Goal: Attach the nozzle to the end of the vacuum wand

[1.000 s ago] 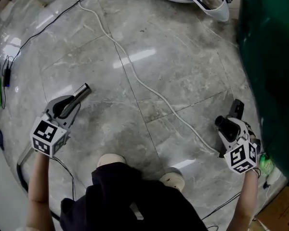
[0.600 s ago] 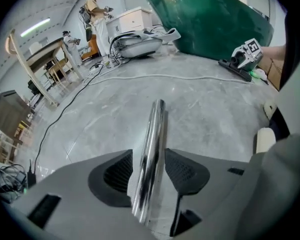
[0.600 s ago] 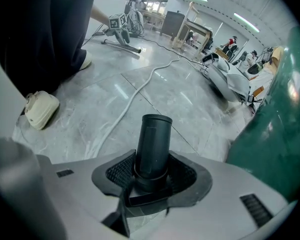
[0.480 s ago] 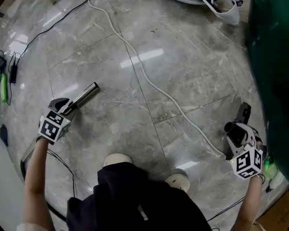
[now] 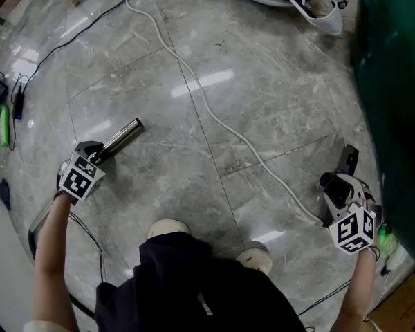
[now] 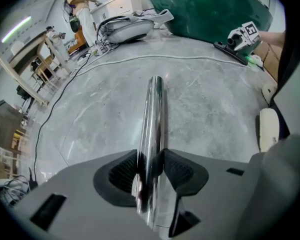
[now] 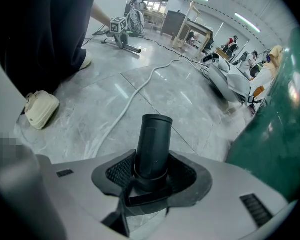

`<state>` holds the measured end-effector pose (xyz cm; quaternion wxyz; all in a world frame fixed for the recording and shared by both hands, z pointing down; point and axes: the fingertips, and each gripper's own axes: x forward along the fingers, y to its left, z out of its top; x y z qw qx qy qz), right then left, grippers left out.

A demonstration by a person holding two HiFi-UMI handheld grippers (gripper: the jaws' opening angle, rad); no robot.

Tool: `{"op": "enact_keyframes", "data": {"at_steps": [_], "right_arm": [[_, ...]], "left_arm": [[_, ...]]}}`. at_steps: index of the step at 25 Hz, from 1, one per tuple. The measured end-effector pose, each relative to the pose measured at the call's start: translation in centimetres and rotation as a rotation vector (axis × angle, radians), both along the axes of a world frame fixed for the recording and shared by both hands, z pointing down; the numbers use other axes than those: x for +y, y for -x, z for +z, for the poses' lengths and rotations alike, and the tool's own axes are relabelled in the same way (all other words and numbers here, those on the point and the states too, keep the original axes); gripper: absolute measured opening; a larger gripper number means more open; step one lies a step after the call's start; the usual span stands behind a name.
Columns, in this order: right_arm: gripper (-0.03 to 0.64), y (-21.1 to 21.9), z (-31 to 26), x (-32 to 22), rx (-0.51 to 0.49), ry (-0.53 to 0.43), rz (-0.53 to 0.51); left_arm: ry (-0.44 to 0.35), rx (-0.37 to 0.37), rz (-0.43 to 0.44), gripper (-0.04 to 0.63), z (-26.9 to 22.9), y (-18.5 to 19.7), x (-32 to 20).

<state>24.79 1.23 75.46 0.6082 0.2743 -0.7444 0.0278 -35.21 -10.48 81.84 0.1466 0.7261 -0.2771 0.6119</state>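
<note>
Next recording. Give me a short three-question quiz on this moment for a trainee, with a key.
1. What is between the jaws of the left hand-held gripper? A) a wooden stick B) the metal vacuum wand C) a garden hose
2. True or false: the nozzle is already fitted on the wand.
3. Fill in: the white cable lies on the ____.

Key
1. B. The jaws have just been closing, and the pads sit against the wand on both sides.
2. False. The right hand-held gripper holds the nozzle, well apart from the wand.
3. floor
</note>
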Motion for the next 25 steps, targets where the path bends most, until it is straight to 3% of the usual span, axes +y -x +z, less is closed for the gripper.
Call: {"op": "enact_keyframes", "data": {"at_steps": [4,8,25], "right_arm": [[0.202,0.1,-0.1,0.1,-0.002,0.003,-0.006],[0.202,-0.1,-0.4,0.1,-0.004,0.004,-0.002],[0.202,0.5,-0.9,-0.5,0.01,-0.002,-0.037]], "left_arm": [[-0.014,-0.029,0.055,0.16,0.0,-0.2,0.1],[-0.025,-0.008,0.078,0.158,-0.5,-1.0,-0.3],[-0.056,0.27,0.288,0.156,-6.9,-15.0,-1.7]]}}
